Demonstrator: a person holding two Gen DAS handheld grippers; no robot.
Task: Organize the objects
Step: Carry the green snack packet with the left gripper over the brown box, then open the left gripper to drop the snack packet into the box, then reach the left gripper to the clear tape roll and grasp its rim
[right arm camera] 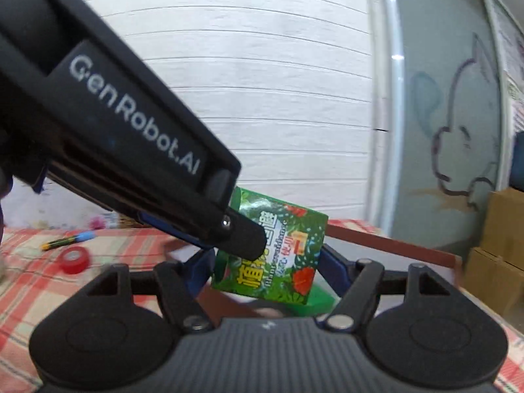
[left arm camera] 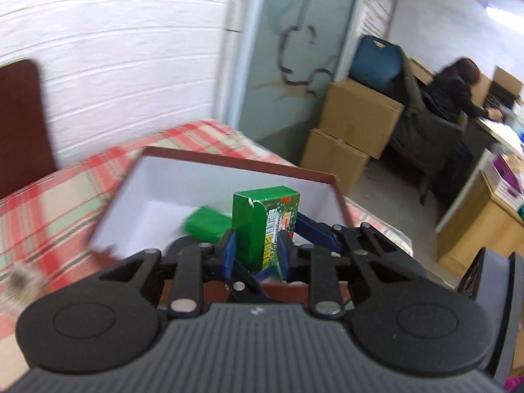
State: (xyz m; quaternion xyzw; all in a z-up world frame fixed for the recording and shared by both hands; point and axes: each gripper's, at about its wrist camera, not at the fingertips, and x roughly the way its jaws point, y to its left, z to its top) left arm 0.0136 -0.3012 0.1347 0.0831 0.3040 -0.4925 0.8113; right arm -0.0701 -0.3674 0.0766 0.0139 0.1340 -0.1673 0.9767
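Observation:
A green printed carton (left arm camera: 258, 226) stands upright between the blue pads of my left gripper (left arm camera: 256, 246), which is shut on its narrow sides. My right gripper (right arm camera: 265, 267) has its blue fingers (right arm camera: 199, 271) against the carton's (right arm camera: 288, 262) wide sides and is shut on it too. One right finger (left arm camera: 312, 229) shows beside the carton in the left wrist view. A black finger of the left gripper (right arm camera: 244, 237) crosses the carton's front in the right wrist view. Just behind lies an open brown box (left arm camera: 229, 160) with a white inside, holding a green packet (left arm camera: 206, 224).
A red plaid cloth (left arm camera: 59, 196) covers the table. A red tape roll (right arm camera: 74, 259) and a pen (right arm camera: 67, 240) lie at its left. Stacked cardboard boxes (left arm camera: 357, 114) and a person seated at a desk (left arm camera: 455, 91) are off to the right.

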